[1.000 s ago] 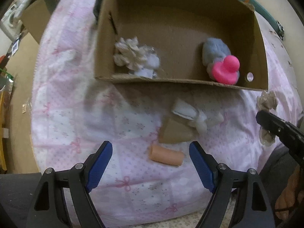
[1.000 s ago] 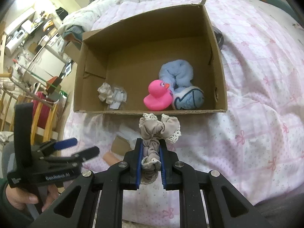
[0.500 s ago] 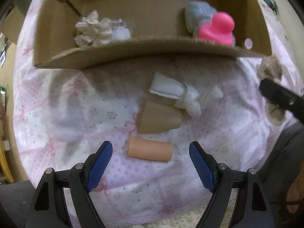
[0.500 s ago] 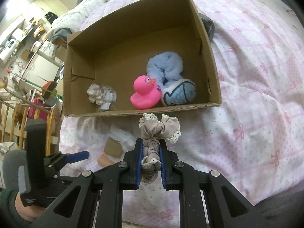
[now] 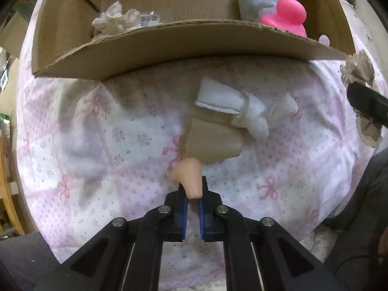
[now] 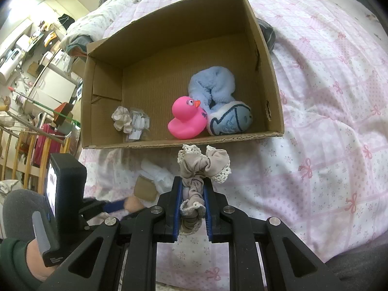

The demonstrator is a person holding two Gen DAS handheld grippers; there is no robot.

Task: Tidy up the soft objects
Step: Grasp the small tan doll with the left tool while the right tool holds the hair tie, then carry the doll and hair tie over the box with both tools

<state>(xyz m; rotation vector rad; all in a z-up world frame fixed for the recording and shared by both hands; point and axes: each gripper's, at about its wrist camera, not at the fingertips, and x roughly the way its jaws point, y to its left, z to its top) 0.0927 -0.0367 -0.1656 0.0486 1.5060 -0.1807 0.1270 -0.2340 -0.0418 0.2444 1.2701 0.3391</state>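
My left gripper (image 5: 192, 189) is shut on a peach foam roll (image 5: 188, 177) on the pink bedspread, just in front of the cardboard box (image 5: 169, 46). My right gripper (image 6: 192, 189) is shut on a beige lace scrunchie (image 6: 203, 167), held above the bed near the box's front wall (image 6: 184, 143). Inside the box lie a pink rubber duck (image 6: 185, 118), a blue plush fish (image 6: 230, 121), a light blue fluffy cloth (image 6: 213, 84) and a pale scrunchie with a packet (image 6: 128, 121).
A white knotted cloth (image 5: 240, 106) and a tan pad (image 5: 213, 140) lie on the bed between my left gripper and the box. The right gripper shows at the right edge of the left wrist view (image 5: 366, 101). Furniture and shelves stand left of the bed (image 6: 36, 72).
My left gripper has moved down and forward and closed on the peach foam roll, which was lying free between its open jaws. My right gripper still holds the scrunchie, nearly unmoved.
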